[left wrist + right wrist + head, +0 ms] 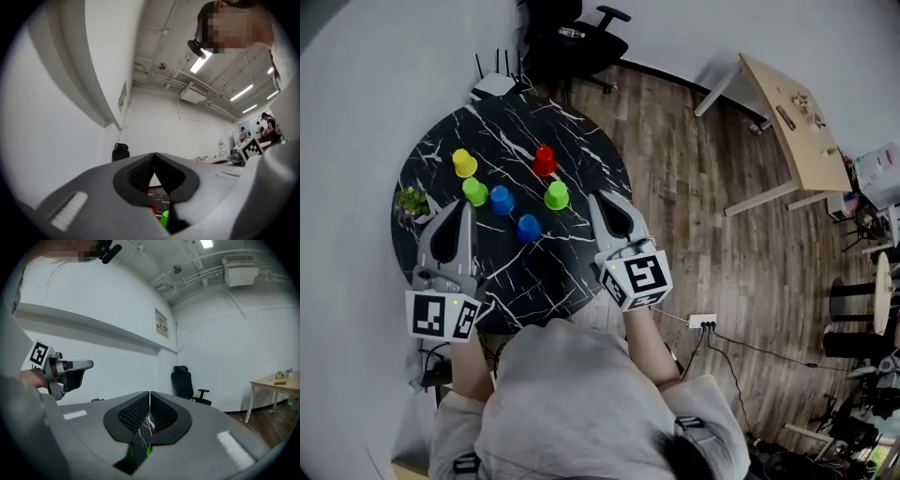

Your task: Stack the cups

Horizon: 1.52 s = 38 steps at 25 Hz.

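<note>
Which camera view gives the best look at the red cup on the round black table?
The head view: the red cup stands in full sight on the table. The left gripper view and the right gripper view each show only a red sliver of it, low down between the shut jaws.

The table (567,267) is viewed from overhead, steeply downward, by the head camera. The left gripper (468,205) and right gripper (596,198) views are taken close behind the jaws, aimed roughly level across the room. The chair (183,380) and a tabletop sliver are shared by all three views.
</note>
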Motion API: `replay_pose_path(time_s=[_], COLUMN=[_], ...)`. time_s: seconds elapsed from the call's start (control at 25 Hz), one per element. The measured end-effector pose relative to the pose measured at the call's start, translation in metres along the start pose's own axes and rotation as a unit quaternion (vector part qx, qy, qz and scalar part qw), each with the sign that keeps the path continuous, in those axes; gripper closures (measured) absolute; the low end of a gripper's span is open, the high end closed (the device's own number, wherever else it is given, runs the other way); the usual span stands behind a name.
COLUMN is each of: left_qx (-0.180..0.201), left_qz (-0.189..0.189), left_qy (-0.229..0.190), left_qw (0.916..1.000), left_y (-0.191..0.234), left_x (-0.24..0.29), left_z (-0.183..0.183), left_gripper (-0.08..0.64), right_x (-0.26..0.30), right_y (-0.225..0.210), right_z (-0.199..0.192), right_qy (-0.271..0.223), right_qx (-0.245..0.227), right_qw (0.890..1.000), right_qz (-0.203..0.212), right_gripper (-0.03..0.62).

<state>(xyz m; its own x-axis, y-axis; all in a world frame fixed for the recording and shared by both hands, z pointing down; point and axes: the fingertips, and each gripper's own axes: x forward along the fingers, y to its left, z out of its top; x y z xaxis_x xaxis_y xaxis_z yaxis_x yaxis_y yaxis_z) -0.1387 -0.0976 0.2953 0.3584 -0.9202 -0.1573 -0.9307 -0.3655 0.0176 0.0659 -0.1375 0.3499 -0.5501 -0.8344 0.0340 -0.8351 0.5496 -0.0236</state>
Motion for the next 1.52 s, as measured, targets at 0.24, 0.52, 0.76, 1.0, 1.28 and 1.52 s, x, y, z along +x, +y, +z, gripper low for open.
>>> replay_pose_path(time_s=[0.24,0.52,0.76,1.0,1.28,1.52], left_qx=[-0.022,-0.041,-0.049,-0.050,-0.054,-0.056], left_qz=[-0.023,-0.042,-0.054,-0.066,-0.065,-0.067], left_qy=[0.032,0.065,0.090,0.113,0.129,0.134], left_qw=[0.9990,0.9961,0.9932,0.9901,0.9881,0.9871], left_y=[0.025,0.042,0.049,0.051,0.058,0.059], left_x=[0.020,0.035,0.039,0.038,0.033,0.036], left_z=[-0.035,-0.072,-0.093,-0.111,-0.122,-0.131], left_gripper=[0.502,0.502,0.502,0.502,0.502,0.502], right_x=[0.026,0.052,0.080,0.108,0.120,0.091], right_y=[0.004,0.001,-0.005,-0.010,-0.016,-0.006], right_z=[-0.072,-0.154,-0.215,-0.252,-0.259,-0.235], right_qy=[0.087,0.179,0.245,0.283,0.293,0.269], right_qx=[0.029,0.079,0.101,0.085,0.060,0.053], right_qw=[0.996,0.980,0.964,0.954,0.953,0.960], right_qz=[-0.014,-0.021,-0.028,-0.045,-0.055,-0.046], right_gripper=[0.583,0.466,0.356,0.334,0.383,0.390])
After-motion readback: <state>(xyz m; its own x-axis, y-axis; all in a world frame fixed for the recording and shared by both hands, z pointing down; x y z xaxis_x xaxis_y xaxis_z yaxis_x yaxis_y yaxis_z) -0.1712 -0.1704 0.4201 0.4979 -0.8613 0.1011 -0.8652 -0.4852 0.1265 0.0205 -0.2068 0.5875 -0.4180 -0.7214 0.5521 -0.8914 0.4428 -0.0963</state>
